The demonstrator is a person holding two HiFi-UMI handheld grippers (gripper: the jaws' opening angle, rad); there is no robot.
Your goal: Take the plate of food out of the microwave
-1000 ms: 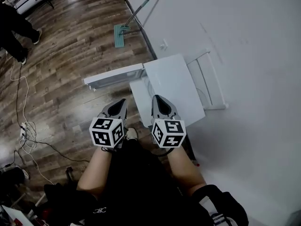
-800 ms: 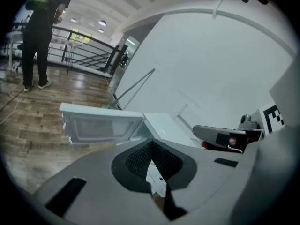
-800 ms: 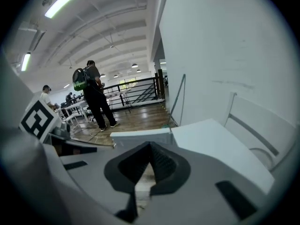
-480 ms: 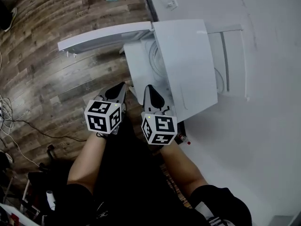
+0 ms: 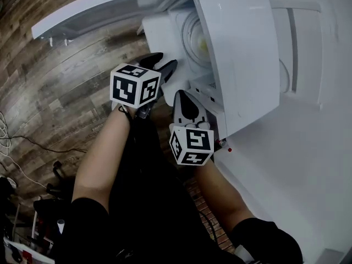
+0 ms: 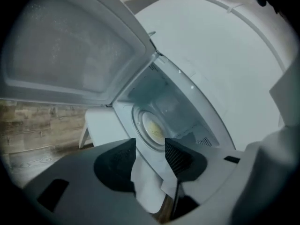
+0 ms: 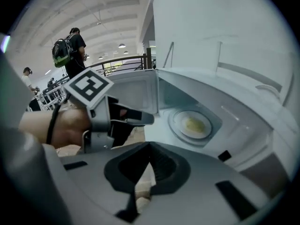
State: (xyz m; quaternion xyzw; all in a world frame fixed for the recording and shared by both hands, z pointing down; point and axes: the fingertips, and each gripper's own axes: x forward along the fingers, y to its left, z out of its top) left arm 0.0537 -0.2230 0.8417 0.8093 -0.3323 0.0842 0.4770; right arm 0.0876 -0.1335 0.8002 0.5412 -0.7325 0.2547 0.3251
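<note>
The white microwave (image 5: 242, 48) stands with its door (image 5: 110, 7) swung open to the left. Inside, a white plate (image 5: 199, 37) with yellowish food lies on the turntable; it also shows in the left gripper view as the plate (image 6: 152, 128) and in the right gripper view as the plate (image 7: 193, 124). My left gripper (image 5: 164, 62) is in front of the cavity's mouth, short of the plate, jaws opening with nothing between them (image 6: 150, 151). My right gripper (image 5: 182, 98) hangs back near the microwave's front right corner, shut and empty (image 7: 149, 161).
The microwave sits on a small white stand (image 6: 101, 125) against a white wall (image 5: 308, 147). Wooden floor (image 5: 60, 81) lies to the left, with cables (image 5: 16, 142) trailing on it. People (image 7: 70, 50) stand far off by a railing in the right gripper view.
The view has closed in on the microwave. My left gripper has moved forward to the open cavity and its jaws have parted. The right gripper has stayed behind, shut.
</note>
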